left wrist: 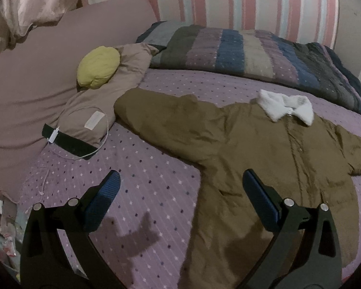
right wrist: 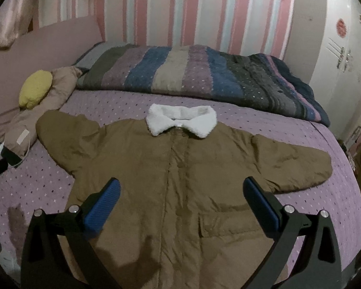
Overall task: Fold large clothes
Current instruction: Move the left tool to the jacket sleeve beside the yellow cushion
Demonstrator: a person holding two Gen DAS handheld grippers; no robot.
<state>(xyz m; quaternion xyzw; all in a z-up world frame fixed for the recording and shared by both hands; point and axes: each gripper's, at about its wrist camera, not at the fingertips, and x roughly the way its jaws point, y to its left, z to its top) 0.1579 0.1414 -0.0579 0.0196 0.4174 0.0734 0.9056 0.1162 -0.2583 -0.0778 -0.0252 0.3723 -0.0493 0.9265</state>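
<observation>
Right wrist: hand-held gripper gapes above coat.

The brown padded coat with white fleece collar has its hem cut off by the lower frame edge; the left wrist view cuts its right sleeve.

A bed with a lilac dotted cover fills the room, and a striped quilt in blue, purple, grey and beige lies rolled along its far side against a wall papered in pink, white and pale blue vertical stripes. At the head stand a plain mauve headboard, a beige pillow and a yellow cushion. A white wardrobe with red stickers stands to the right; the light is dim.
</observation>
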